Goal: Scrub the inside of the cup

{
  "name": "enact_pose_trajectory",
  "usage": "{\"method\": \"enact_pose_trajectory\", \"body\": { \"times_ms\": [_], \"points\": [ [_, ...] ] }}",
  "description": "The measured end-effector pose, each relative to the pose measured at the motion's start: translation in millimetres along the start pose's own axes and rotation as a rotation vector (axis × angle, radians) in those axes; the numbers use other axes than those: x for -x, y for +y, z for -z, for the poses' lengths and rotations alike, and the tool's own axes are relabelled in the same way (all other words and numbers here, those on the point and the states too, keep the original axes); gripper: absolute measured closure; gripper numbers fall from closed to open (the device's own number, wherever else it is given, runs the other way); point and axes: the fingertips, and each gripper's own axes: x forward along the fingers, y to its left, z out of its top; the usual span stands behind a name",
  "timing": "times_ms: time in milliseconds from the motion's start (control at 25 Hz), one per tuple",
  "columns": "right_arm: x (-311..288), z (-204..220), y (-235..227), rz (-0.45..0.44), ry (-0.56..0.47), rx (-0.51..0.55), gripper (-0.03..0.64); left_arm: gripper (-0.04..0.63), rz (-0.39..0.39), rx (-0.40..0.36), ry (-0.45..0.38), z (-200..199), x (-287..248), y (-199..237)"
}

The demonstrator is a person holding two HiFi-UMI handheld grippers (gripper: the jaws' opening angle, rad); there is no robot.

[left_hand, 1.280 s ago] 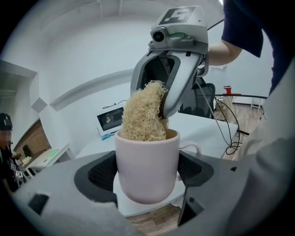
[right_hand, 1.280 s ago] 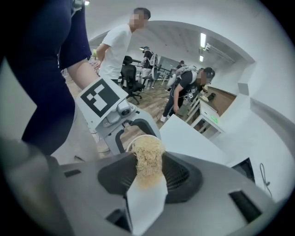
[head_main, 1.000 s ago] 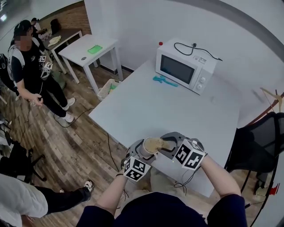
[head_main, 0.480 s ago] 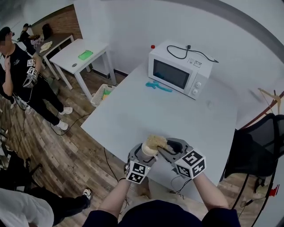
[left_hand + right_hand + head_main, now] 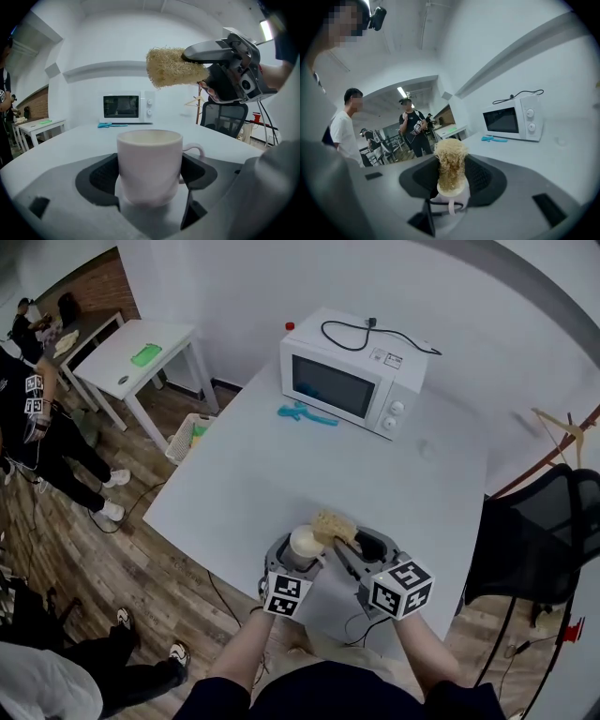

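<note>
My left gripper [image 5: 298, 557] is shut on a white cup [image 5: 304, 542] with a handle and holds it upright above the near edge of the white table [image 5: 375, 474]. In the left gripper view the cup [image 5: 149, 164] sits between the dark pads, its mouth open upward. A tan fibrous scrubber [image 5: 333, 524] is clamped in my right gripper [image 5: 351, 542]. It hangs just above and right of the cup's rim, clear of it, as the scrubber [image 5: 173, 68] shows in the left gripper view. From the right gripper view the scrubber [image 5: 451, 164] lines up over the cup [image 5: 454, 199].
A white microwave [image 5: 352, 371] stands at the table's far side, with a small teal object [image 5: 305, 414] in front of it. A black chair [image 5: 544, 540] is at the right. People stand at the left near a small white table [image 5: 131, 352].
The scrubber was down in the cup's mouth a second ago; it has since risen out and now hangs above the rim. The head view has shifted, so the room sits further left.
</note>
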Motion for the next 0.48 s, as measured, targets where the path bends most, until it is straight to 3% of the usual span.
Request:
{"method": "enact_pose_trajectory", "body": {
  "times_ms": [480],
  "points": [
    [5,0,-14,0.037,-0.038,-0.054,0.456,0.198,0.016,-0.016,-0.007,10,-13,-8]
  ]
}}
